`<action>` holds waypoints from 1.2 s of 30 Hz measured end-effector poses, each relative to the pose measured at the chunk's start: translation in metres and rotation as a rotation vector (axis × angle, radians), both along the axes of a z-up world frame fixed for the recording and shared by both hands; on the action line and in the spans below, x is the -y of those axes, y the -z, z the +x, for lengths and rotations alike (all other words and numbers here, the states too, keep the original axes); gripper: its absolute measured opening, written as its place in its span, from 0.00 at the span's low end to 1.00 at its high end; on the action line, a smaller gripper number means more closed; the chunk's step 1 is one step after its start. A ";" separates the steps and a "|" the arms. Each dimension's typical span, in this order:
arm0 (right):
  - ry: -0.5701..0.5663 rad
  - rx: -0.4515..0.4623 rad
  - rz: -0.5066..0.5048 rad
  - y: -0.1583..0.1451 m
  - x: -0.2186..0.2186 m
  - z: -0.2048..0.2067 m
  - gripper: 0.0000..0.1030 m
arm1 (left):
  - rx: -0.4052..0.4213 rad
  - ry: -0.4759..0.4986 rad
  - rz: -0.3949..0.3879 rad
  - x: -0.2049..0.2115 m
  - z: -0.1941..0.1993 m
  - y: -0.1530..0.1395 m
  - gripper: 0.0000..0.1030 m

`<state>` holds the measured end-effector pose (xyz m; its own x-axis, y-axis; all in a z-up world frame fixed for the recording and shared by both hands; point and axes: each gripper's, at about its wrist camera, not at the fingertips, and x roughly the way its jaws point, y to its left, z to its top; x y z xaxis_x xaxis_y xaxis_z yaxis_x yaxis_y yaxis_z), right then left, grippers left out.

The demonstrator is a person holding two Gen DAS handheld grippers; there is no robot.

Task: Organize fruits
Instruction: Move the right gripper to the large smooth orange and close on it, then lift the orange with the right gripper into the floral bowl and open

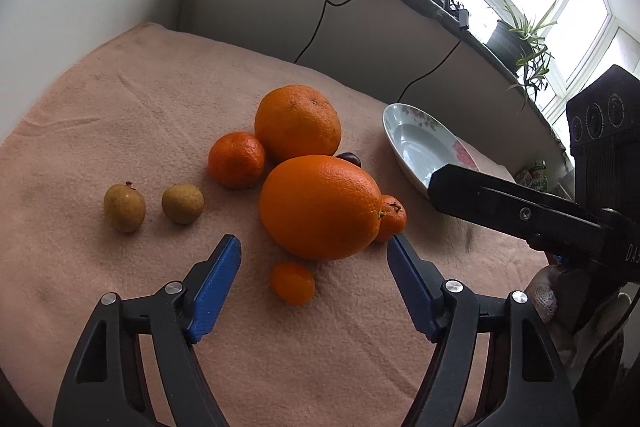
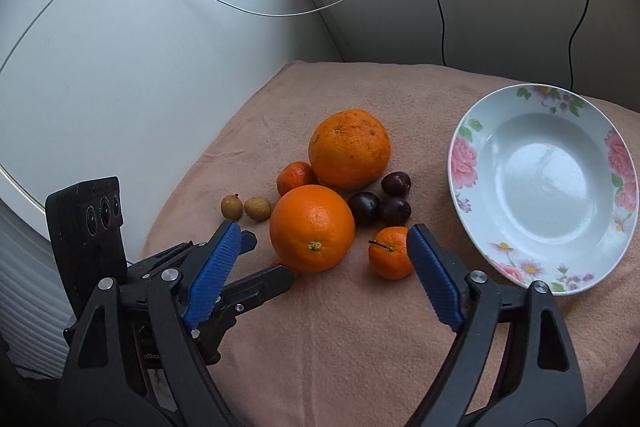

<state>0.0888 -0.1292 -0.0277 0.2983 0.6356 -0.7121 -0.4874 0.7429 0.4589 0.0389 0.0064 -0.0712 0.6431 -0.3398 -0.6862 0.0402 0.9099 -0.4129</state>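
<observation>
Now, on the peach towel that covers the tabletop, the fruits lie in one loose cluster. Going left to right in the left wrist view, two brownish longans sit side by side at the nine o'clock side, apart from the rest. Next comes a mandarin, touching the pitted orange at twelve o'clock of the group. Just in front lies the smooth big orange, with a tiny kumquat at its six o'clock and a small stemmed mandarin tucked against its three o'clock side. Three dark plums show in the right wrist view, bunched between the pitted orange and the stemmed mandarin.

The left tool hangs above the towel with its blue pads spread wide, gripping nothing; the kumquat and the near edge of the smooth orange lie in the gap, untouched. The right tool likewise stands open and empty, its right pad just beside the stemmed mandarin; whether it touches cannot be told.

At three o'clock, the white flowered plate rests on the towel, holding no fruit. A potted plant stands on the window ledge behind.
</observation>
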 end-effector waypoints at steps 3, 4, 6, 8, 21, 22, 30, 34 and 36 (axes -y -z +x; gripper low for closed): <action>-0.031 -0.036 -0.001 0.007 -0.011 0.006 0.83 | -0.006 0.002 -0.002 0.001 0.003 0.003 0.71; -0.040 -0.047 -0.003 0.010 -0.016 0.008 0.83 | -0.008 0.002 -0.003 0.002 0.004 0.003 0.70; -0.057 -0.069 -0.009 0.016 -0.022 0.011 0.79 | -0.013 0.000 -0.003 0.003 0.005 0.005 0.69; -0.064 -0.081 -0.020 0.019 -0.026 0.013 0.78 | -0.015 0.001 -0.007 0.003 0.006 0.006 0.69; -0.092 -0.146 -0.044 0.040 -0.042 0.027 0.66 | -0.020 0.022 -0.026 0.002 0.010 0.011 0.69; -0.094 -0.148 -0.053 0.041 -0.043 0.028 0.64 | -0.022 0.028 -0.032 0.002 0.010 0.012 0.68; -0.096 -0.130 -0.052 0.039 -0.045 0.025 0.63 | -0.027 0.042 -0.026 0.004 0.013 0.013 0.64; -0.093 -0.125 -0.044 0.041 -0.042 0.024 0.63 | -0.019 0.044 -0.002 0.007 0.011 0.011 0.64; -0.091 -0.120 -0.044 0.039 -0.037 0.022 0.63 | -0.018 0.046 -0.001 0.008 0.012 0.010 0.64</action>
<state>0.1112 -0.0924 -0.0662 0.1520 0.6232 -0.7671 -0.4968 0.7191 0.4858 0.0505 -0.0013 -0.0810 0.6144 -0.3692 -0.6973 0.0743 0.9069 -0.4147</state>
